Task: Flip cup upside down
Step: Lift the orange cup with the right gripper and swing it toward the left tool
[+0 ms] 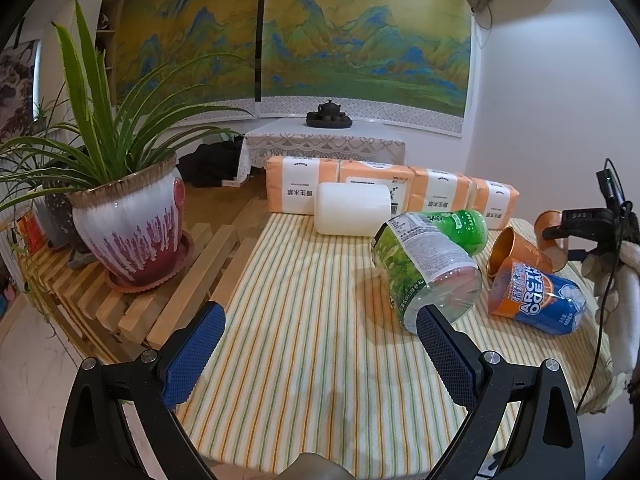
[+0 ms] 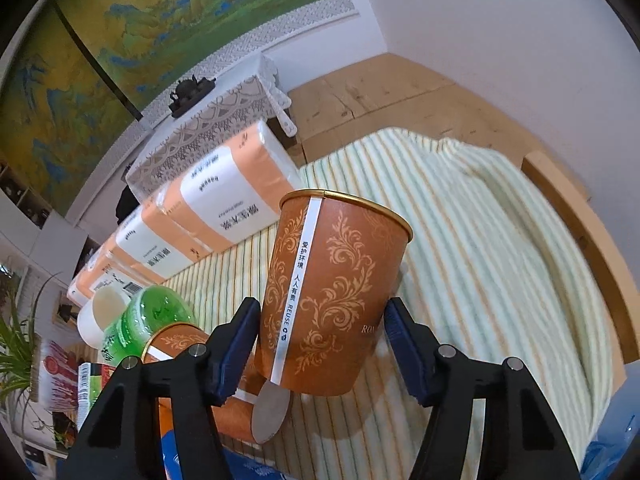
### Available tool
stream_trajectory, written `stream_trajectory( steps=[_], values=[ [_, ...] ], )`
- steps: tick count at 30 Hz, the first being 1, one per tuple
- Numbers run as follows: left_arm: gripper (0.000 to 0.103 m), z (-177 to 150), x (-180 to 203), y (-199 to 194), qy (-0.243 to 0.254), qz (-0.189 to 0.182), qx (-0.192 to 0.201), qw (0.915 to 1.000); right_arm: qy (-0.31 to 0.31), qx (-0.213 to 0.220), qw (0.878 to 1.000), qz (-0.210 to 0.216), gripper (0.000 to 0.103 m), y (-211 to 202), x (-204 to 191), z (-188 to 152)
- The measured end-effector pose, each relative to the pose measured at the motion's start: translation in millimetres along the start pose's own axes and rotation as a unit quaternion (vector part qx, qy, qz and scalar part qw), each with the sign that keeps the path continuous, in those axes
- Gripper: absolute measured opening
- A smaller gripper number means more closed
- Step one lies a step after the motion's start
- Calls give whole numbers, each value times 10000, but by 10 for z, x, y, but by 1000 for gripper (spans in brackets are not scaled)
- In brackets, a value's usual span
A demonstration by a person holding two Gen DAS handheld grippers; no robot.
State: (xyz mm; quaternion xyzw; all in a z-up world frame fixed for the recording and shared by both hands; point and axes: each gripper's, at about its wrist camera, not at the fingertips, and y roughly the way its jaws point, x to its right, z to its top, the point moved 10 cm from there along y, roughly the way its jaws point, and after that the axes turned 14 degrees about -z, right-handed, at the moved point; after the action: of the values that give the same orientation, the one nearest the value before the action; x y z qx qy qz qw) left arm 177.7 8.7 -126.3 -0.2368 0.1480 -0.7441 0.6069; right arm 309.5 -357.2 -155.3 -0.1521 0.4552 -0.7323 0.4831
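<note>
A brown paper cup with gold scrolls (image 2: 332, 300) sits between the pads of my right gripper (image 2: 320, 348). It is rim up and tilted, lifted over the striped cloth (image 2: 500, 240). The jaws press on its sides. In the left wrist view the same cup (image 1: 550, 220) shows at the far right, partly hidden by the right gripper's body. A second brown cup (image 1: 516, 256) lies on its side on the cloth; it also shows in the right wrist view (image 2: 180, 340). My left gripper (image 1: 320, 344) is open and empty above the cloth's near part.
A green bottle (image 1: 428, 272) and an Arctic Ocean can (image 1: 536, 300) lie on the cloth. A white roll (image 1: 352, 208) and orange tissue packs (image 1: 392, 188) stand behind. A potted plant (image 1: 132, 224) sits on the wooden slats at left.
</note>
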Motion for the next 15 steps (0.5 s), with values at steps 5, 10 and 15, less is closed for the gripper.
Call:
stream_trajectory(
  steps=[5, 10, 15],
  values=[
    [98, 11, 1, -101, -36, -20, 65, 10000, -37, 227, 9997, 106, 60, -329, 65, 43],
    [98, 39, 6, -215, -5, -30, 148, 9999, -300, 361, 9983, 354, 60, -716, 4, -96],
    [98, 81, -12, -363, -2, -38, 256, 9997, -661, 434, 9942, 727, 60, -1146, -195, -378]
  ],
)
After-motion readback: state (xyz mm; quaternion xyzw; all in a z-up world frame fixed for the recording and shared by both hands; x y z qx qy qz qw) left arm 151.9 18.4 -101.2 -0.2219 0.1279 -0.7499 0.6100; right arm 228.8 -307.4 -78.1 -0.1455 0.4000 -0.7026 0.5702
